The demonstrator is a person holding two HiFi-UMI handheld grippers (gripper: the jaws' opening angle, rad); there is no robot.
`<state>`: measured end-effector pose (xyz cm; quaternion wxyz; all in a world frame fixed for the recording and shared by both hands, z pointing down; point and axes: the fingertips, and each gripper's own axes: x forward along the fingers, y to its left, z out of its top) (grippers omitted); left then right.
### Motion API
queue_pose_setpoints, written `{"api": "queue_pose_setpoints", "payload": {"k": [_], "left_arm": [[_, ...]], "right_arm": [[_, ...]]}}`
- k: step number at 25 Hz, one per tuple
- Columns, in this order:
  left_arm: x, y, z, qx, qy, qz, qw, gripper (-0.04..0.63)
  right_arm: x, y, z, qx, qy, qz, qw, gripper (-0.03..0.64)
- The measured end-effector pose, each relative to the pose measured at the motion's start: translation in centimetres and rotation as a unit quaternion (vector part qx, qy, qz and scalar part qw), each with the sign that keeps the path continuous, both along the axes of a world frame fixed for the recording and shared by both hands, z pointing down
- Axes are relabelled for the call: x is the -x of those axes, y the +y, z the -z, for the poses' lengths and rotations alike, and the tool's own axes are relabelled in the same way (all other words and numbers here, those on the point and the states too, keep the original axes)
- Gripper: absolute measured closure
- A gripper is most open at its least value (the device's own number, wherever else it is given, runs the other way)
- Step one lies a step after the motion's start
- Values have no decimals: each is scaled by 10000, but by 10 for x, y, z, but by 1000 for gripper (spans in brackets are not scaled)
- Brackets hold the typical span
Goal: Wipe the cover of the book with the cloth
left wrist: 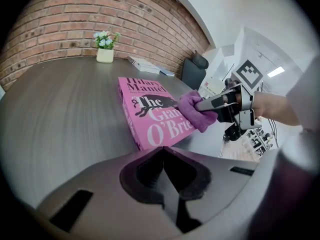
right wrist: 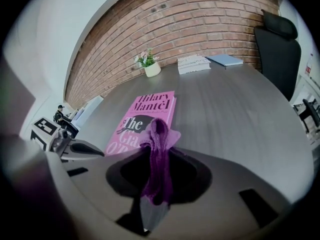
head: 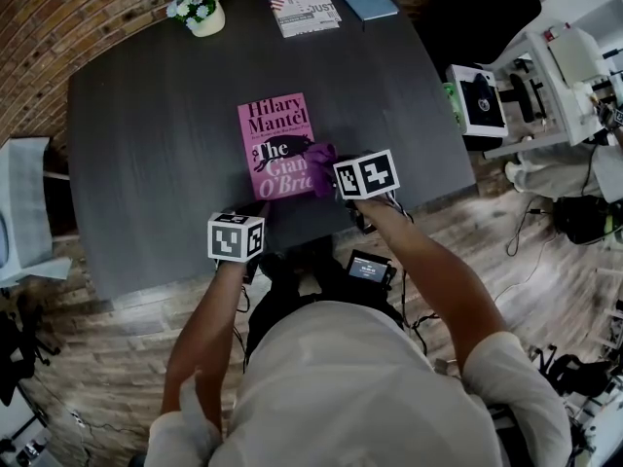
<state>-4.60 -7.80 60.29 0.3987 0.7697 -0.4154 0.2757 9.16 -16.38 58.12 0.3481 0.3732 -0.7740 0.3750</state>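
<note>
The cloth (right wrist: 158,146) is clamped in the right gripper (head: 334,171) and laid on the right side of the cover of the book (head: 274,136). The left gripper (left wrist: 162,153) is closed on nothing, just beside the book's near left corner. The book lies flat by the near edge of the desk (head: 146,154), about midway along. Flat, overlapping strokes from edge to edge are advised, with the book steadied. Its long axis runs from near edge to far edge, with the head of the title farthest away.
</note>
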Motion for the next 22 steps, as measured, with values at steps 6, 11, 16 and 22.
{"api": "queue_pose_setpoints", "payload": {"k": [6,11,16,22], "left_arm": [[-7,-8,16,-150,272,100,9995,585],[-28,-23,44,-238,1288,487,9902,486],[-39,-43,79,-412,2461,1082,9623,442],[-39,-48,90,-473,2787,1191,9518,433]], "right_arm": [[-29,-8,12,-310,522,-13,9982,511],[-9,-13,44,-1248,682,773,9868,511],[36,3,57,-1819,615,1720,9662,509],[76,15,63,-2470,1080,2355,9337,506]]}}
